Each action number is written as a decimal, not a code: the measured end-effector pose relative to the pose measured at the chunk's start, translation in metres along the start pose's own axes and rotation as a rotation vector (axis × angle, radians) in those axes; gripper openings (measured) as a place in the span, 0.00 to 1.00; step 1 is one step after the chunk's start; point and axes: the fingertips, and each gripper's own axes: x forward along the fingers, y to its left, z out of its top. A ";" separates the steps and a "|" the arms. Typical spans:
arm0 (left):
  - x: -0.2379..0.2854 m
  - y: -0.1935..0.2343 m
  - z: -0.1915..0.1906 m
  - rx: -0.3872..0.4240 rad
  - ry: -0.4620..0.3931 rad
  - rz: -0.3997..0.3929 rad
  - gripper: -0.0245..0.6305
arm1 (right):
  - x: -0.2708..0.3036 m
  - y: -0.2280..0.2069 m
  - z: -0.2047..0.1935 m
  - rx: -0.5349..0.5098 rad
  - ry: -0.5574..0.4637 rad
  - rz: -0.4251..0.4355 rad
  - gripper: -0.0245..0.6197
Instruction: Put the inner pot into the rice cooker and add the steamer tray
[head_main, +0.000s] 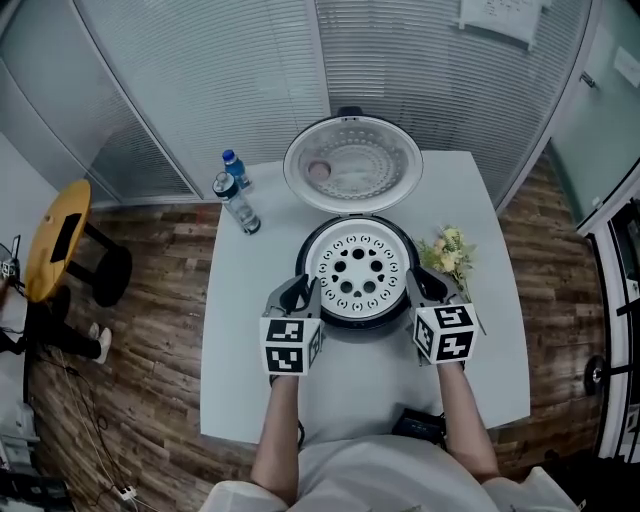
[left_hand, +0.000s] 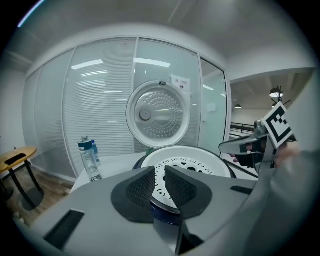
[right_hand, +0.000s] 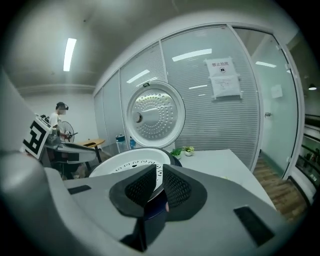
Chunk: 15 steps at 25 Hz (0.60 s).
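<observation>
The rice cooker (head_main: 303, 250) stands on the white table with its lid (head_main: 352, 163) hinged up behind it. The white steamer tray (head_main: 362, 270), pierced with round holes, lies flat in the cooker's mouth and hides whatever is beneath it. My left gripper (head_main: 298, 292) is at the cooker's left front edge and my right gripper (head_main: 424, 284) at its right front edge. In the left gripper view the left gripper (left_hand: 160, 172) has a narrow gap between its pads, with only the tray (left_hand: 190, 162) showing beyond. The right gripper (right_hand: 159, 172) looks the same, with nothing between its pads.
Two water bottles (head_main: 236, 200) stand at the table's (head_main: 250, 350) back left. A small bunch of flowers (head_main: 447, 252) lies right of the cooker. A black object (head_main: 415, 425) sits at the table's near edge. A yellow stool (head_main: 60, 240) stands on the floor at left.
</observation>
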 end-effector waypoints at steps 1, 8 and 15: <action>-0.003 -0.002 0.001 -0.008 -0.010 -0.004 0.13 | -0.004 0.001 -0.001 0.014 -0.004 0.008 0.12; -0.035 -0.032 -0.003 -0.085 -0.045 -0.046 0.08 | -0.048 0.009 -0.010 0.069 -0.021 0.047 0.08; -0.065 -0.064 -0.025 -0.129 -0.039 -0.054 0.06 | -0.090 0.010 -0.026 0.074 -0.032 0.063 0.07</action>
